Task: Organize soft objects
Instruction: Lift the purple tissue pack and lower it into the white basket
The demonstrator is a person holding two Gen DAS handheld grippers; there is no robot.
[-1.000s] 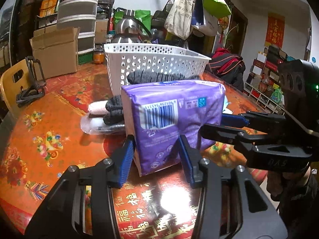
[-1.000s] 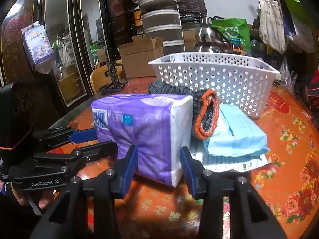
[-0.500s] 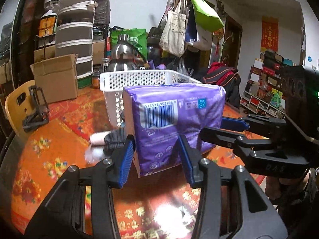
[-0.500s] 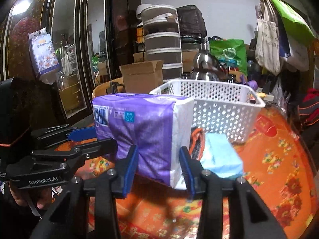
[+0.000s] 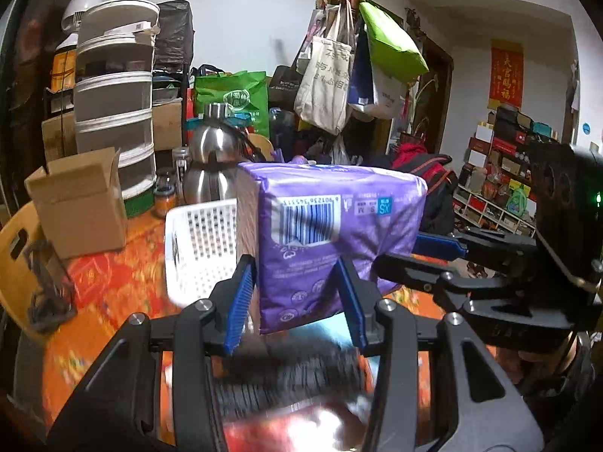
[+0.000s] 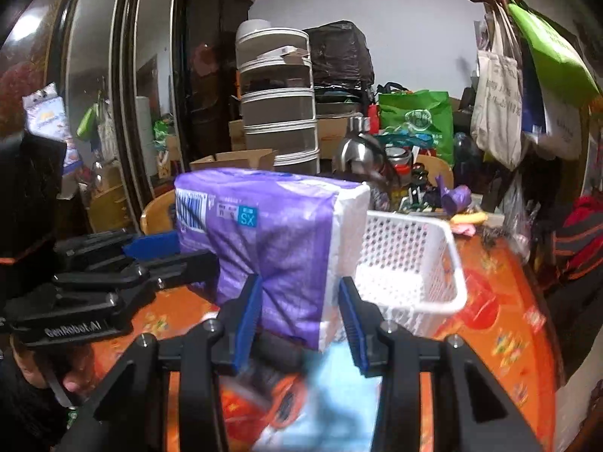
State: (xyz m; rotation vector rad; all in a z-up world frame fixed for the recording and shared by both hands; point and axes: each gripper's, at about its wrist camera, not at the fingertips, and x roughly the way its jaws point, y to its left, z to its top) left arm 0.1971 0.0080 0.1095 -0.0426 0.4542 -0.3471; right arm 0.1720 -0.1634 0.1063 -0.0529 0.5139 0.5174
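Note:
A purple soft pack (image 5: 331,241) with a barcode is held in the air between both grippers. My left gripper (image 5: 296,301) is shut on its near end. My right gripper (image 6: 297,301) is shut on its other end, where the pack (image 6: 271,241) shows a white side. Each gripper also shows in the other's view: the right gripper (image 5: 433,263) and the left gripper (image 6: 169,256). The white perforated basket (image 5: 199,248) stands behind and below the pack; it also shows in the right wrist view (image 6: 410,263). A dark knitted item (image 5: 286,376) and a light blue pack (image 6: 339,388) lie blurred on the table below.
The round table has a red-orange patterned cover (image 6: 501,324). A cardboard box (image 5: 79,203), a steel kettle (image 5: 211,165) and stacked containers (image 5: 113,90) stand at the back. A wooden chair (image 5: 15,248) is at the left. Bags hang from a coat rack (image 5: 354,56).
Both grippers have lifted the purple pack off the table, up to above the basket's rim height and towards the basket. The knitted item and blue pack stayed on the table.

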